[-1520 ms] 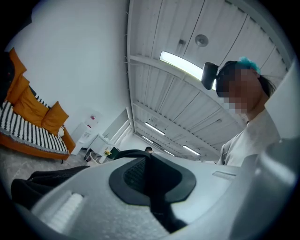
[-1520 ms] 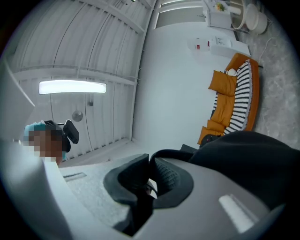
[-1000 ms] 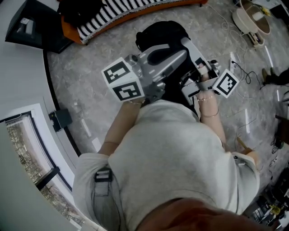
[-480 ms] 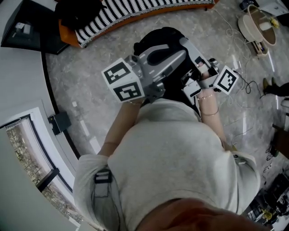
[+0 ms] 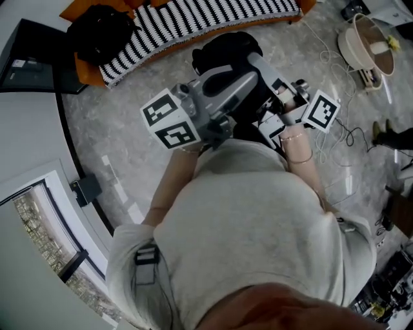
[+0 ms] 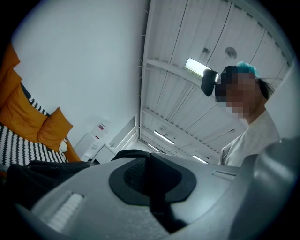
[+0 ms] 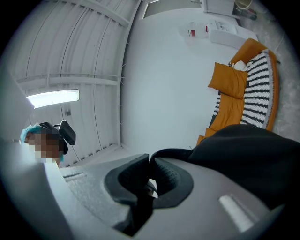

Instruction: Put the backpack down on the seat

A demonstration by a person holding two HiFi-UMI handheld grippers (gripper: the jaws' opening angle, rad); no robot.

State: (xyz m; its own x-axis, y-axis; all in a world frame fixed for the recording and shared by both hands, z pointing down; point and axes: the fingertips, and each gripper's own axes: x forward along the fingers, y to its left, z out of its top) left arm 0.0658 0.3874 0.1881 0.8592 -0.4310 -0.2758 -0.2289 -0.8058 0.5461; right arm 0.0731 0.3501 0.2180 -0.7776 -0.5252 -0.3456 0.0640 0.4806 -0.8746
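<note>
The black backpack [image 5: 222,50] hangs over the grey floor [image 5: 116,135], near but not on the striped, orange-edged seat [image 5: 193,19]; what it contains cannot be seen. The left gripper [image 6: 149,157] is clamped tight on a black strap [image 6: 123,153] of the backpack, and the right gripper [image 7: 150,161] has its jaws closing on a second strap [image 7: 176,152], which runs back to the backpack. A beige tub [image 5: 343,44] stands on the floor well apart and holds a pale item with a yellow spot.
</note>
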